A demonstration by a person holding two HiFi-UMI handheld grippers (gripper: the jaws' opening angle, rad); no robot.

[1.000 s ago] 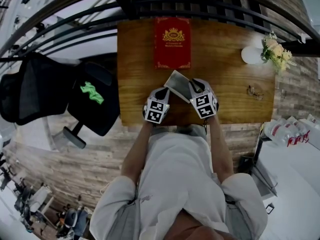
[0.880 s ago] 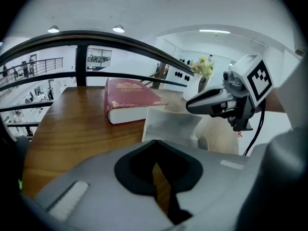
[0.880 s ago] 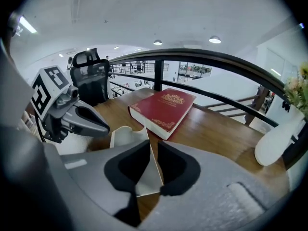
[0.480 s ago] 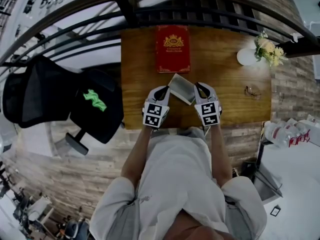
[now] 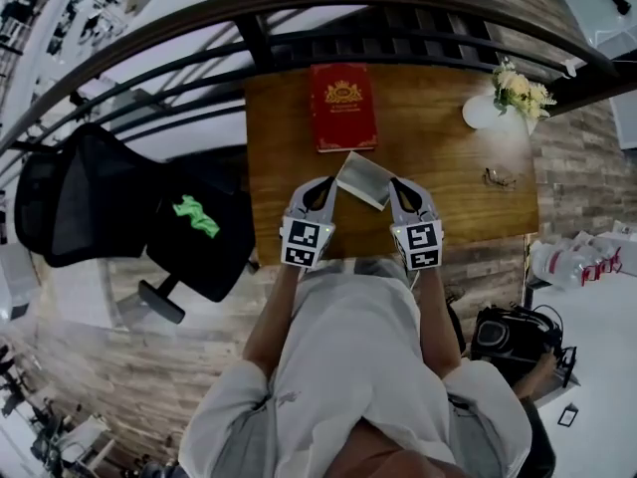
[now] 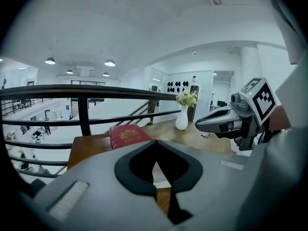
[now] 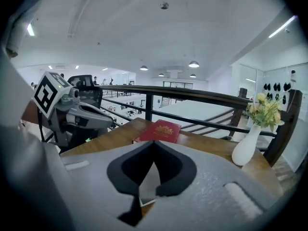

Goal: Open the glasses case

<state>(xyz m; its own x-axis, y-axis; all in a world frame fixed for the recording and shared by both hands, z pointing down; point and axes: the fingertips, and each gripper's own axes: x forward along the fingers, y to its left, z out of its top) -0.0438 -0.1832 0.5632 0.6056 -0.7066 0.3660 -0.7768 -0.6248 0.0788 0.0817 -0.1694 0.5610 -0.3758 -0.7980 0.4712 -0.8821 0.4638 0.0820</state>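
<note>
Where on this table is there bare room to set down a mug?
Bare wood between the red book and the white vase; the strip from the book to the left edge of the table; the near right corner, this side of the spectacles. Crowded at front centre, around the glasses case.

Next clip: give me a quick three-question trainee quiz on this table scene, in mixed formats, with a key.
1. True or false: the red book lies at the far edge of the table, by the railing.
2. What stands at the table's far right corner? A) white vase with flowers B) a mug C) a desk lamp
3. Fill in: in the head view, the eyeglasses lie to the ____ of the glasses case.

Key: 1 true; 2 A; 3 right.
</note>
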